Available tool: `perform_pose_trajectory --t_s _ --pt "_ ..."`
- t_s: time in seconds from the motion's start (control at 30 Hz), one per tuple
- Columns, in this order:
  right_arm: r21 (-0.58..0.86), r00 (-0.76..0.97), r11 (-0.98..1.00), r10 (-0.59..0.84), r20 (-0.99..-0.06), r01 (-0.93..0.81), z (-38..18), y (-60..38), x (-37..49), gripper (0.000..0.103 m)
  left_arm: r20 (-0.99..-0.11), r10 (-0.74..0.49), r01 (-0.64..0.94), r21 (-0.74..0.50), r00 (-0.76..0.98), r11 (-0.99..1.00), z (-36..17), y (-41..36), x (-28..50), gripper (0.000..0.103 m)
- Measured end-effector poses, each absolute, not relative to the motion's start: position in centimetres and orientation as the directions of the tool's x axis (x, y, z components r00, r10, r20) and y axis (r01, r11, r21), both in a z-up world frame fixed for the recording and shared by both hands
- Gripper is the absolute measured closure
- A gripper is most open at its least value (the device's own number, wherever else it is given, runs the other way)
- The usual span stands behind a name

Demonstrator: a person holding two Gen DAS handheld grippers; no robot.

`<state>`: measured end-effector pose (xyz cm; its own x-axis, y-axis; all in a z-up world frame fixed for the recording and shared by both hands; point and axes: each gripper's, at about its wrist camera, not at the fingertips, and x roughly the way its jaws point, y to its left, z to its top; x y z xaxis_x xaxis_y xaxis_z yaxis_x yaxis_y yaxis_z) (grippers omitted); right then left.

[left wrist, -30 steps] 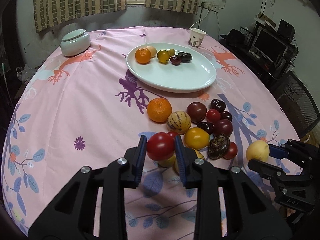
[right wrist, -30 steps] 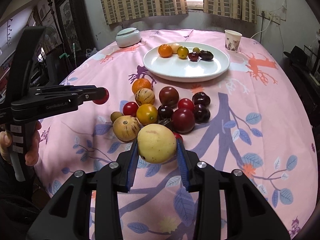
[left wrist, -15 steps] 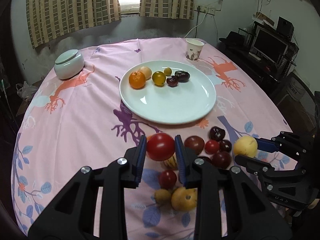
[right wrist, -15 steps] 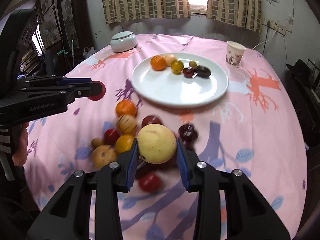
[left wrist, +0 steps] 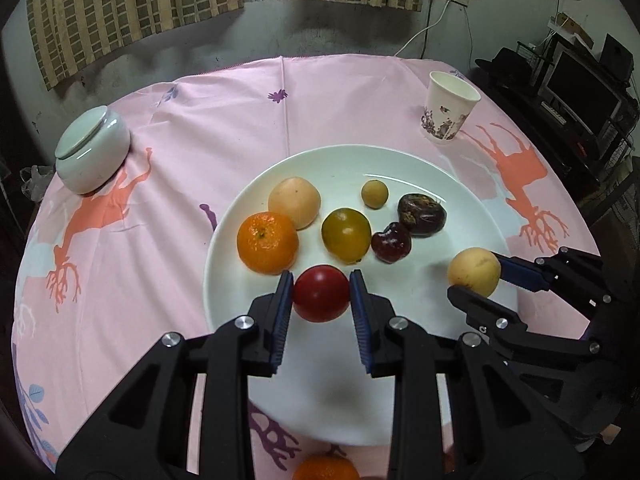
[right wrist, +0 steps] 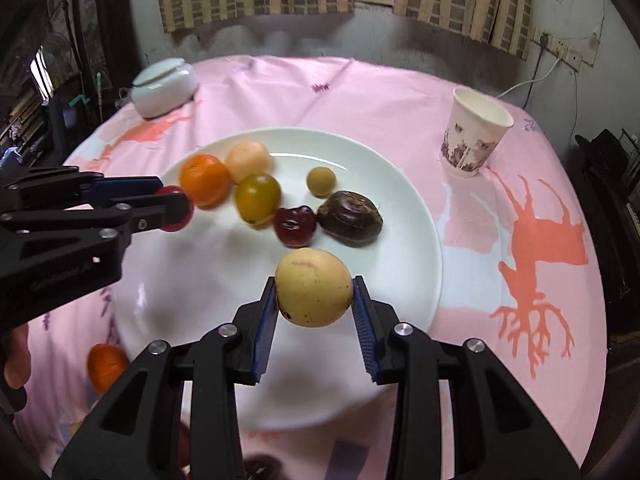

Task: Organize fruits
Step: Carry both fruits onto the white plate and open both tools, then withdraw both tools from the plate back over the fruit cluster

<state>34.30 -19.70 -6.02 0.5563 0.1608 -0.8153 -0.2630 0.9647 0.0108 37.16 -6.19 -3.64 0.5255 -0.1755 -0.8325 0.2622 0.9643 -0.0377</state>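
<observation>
Round table (left wrist: 340, 96) under a pink cloth with tree prints, checked curtains (left wrist: 132, 4) and a window behind, dark shelves with a monitor (left wrist: 580, 92) off to one side. White plate (left wrist: 472, 200) sits mid-table. On it, far half: orange mandarin (left wrist: 267, 242), pale peach-coloured fruit (left wrist: 294, 201) touching it behind, yellow-green tomato (left wrist: 346, 235), small tan round fruit (left wrist: 374, 194), dark red cherry-like fruit (left wrist: 391, 242), dark purple wrinkled fruit (left wrist: 421, 215) just beside that. Near half of the plate is bare.

Left hand-held gripper (left wrist: 321, 298) is clamped on a red tomato (left wrist: 321, 293), both blue pads pressing its sides, held above the plate's near half, just in front of the mandarin. Right hand-held gripper (right wrist: 314, 294) is clamped on a pale yellow fruit (right wrist: 313, 287), also held above the plate, near the cherry-like fruit. From the left wrist view the yellow fruit hangs over the plate's right part.

Paper cup (left wrist: 448, 108) stands upright beyond the plate, off it. White lidded ceramic jar (left wrist: 92, 148) sits far across the table, well apart. Another mandarin (right wrist: 105, 367) lies on the cloth just off the plate's near rim. A bit of a hand (right wrist: 16, 356) shows at the frame edge in the right wrist view. Right wrist view is motion-blurred.
</observation>
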Motion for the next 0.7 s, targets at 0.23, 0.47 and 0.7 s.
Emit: perform_pose_trajectory --t_s 0.23,0.47,0.7 --pt "-0.023 0.554 0.962 0.136 -0.822 -0.270 -7.3 -19.5 36.0 0.066 -0.856 -0.166 0.253 -0.042 0.490 0.966 -5.6 -6.6 39.5 0.073" --pt "-0.124 0.607 0.965 0.044 -0.793 -0.232 -6.9 -19.2 36.0 0.040 -0.844 -0.137 0.232 -0.016 0.518 0.972 -4.9 -6.6 39.5 0.032" --pt "-0.147 0.651 0.962 0.040 -0.758 -0.230 -3.9 -19.8 32.0 0.040 -0.801 -0.191 0.258 -0.047 0.568 0.965 -0.4 -4.8 35.4 0.027"
